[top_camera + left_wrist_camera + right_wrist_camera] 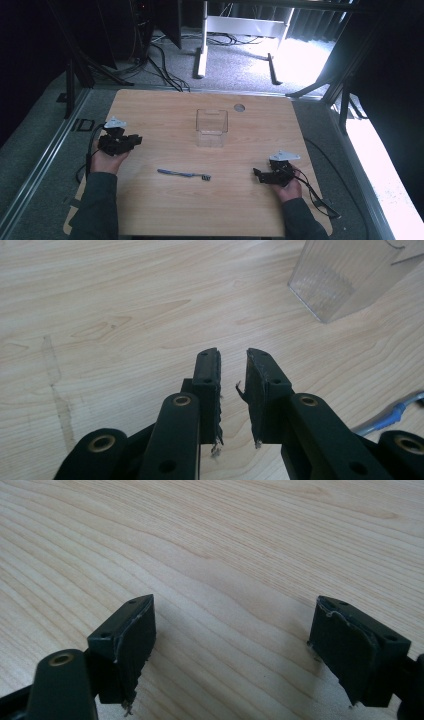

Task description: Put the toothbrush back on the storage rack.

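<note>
A blue toothbrush (pixel 182 174) lies flat on the wooden table (pixel 165 210), near the front middle. Behind it a clear plastic box (pixel 211 127) stands upright. My left gripper (pixel 136 141) is held at the table's left side and points right; its jaws stand a narrow gap apart with nothing between them. In the left gripper view the left gripper (pixel 233 357) faces bare wood, with the box (pixel 345 275) at the upper right and the toothbrush handle (pixel 395 415) at the right edge. My right gripper (pixel 257 173) rests at the front right, and its jaws are spread wide and empty (pixel 235 615).
A round grommet hole (pixel 239 107) sits near the table's far edge. Beyond the table are a grey carpet, loose cables (pixel 165 70) and a white stand leg (pixel 201 60). Cables trail from both grippers over the table's sides.
</note>
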The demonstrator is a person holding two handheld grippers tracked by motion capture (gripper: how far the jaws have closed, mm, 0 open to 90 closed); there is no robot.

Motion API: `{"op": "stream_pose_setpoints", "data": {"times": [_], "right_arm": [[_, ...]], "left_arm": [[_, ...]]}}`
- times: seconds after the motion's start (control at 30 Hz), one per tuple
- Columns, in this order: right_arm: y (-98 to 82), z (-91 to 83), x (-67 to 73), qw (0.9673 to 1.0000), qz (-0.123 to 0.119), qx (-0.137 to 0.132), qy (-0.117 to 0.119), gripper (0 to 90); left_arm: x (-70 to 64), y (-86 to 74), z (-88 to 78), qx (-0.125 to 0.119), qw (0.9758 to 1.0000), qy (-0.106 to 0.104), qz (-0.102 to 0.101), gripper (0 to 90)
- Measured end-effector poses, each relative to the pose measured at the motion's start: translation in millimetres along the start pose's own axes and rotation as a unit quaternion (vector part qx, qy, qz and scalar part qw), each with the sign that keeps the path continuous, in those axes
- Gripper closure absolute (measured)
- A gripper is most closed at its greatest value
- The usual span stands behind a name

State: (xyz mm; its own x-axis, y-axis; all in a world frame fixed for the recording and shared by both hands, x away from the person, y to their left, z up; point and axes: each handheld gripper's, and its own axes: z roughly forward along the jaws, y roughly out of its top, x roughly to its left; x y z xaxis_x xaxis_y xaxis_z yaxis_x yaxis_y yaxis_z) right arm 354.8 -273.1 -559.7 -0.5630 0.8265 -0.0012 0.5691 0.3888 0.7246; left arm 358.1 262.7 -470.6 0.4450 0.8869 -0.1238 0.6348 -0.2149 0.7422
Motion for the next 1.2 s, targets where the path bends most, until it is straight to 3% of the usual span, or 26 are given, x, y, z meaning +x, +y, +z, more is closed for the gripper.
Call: {"op": "stream_pose_setpoints", "data": {"times": [0.23,0.53,0.8,1.2], "right_arm": [[0.0,0.0,0.0,1.0,0.0,0.0,0.0,18.2],[0.0,0.0,0.0,1.0,0.0,0.0,0.0,18.2],[0.0,0.0,0.0,1.0,0.0,0.0,0.0,18.2],[0.0,0.1,0.0,1.0,0.0,0.0,0.0,18.2]], "left_arm": [[-8.9,3.8,-3.2,0.002,0.9999,-0.001,0.01,77.0],[-22.8,14.9,-3.6,0.003,0.9989,-0.004,0.047,78.0],[-24.6,19.9,-3.1,0.022,0.9969,-0.031,0.069,77.5],[-32.7,24.9,-5.2,0.021,0.9945,-0.028,0.099,79.8]]}}
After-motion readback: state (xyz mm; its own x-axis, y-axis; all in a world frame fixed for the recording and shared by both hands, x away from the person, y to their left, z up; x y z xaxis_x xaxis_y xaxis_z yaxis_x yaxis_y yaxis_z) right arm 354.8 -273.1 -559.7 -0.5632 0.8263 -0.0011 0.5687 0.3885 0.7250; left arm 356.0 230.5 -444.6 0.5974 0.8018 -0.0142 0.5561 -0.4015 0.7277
